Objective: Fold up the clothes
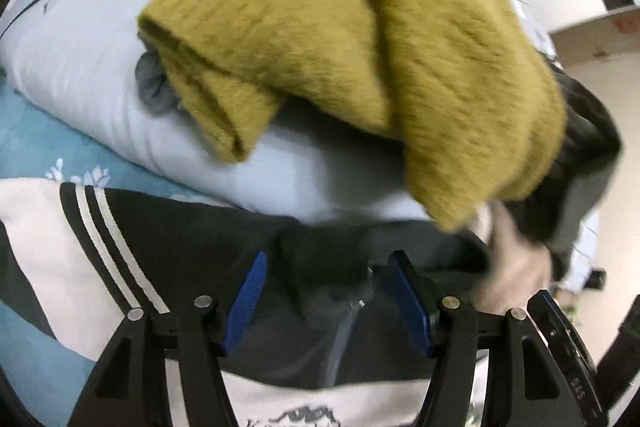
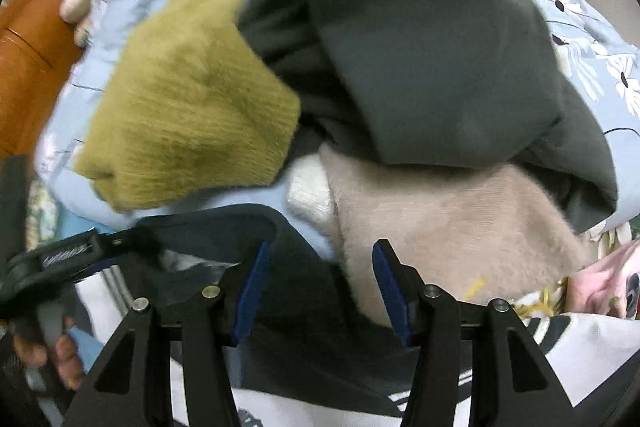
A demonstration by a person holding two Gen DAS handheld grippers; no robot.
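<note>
A black-and-white jacket (image 1: 172, 227) with two white stripes lies on the bed beneath both grippers; it also shows in the right wrist view (image 2: 304, 291). My left gripper (image 1: 326, 267) is open just above its dark collar and zipper. My right gripper (image 2: 320, 259) is open over the jacket's dark part. The left gripper's body (image 2: 60, 259) shows at the left of the right wrist view. A mustard fuzzy sweater (image 1: 360, 39) lies on a rolled quilt; it shows too in the right wrist view (image 2: 188, 99).
A pale blue floral quilt (image 1: 100, 79) is rolled up behind the jacket. On it lie a dark grey garment (image 2: 440, 47) and a beige fuzzy one (image 2: 460, 227). A brown wooden headboard (image 2: 32, 47) stands at the left. A pink garment (image 2: 600, 283) lies at the right.
</note>
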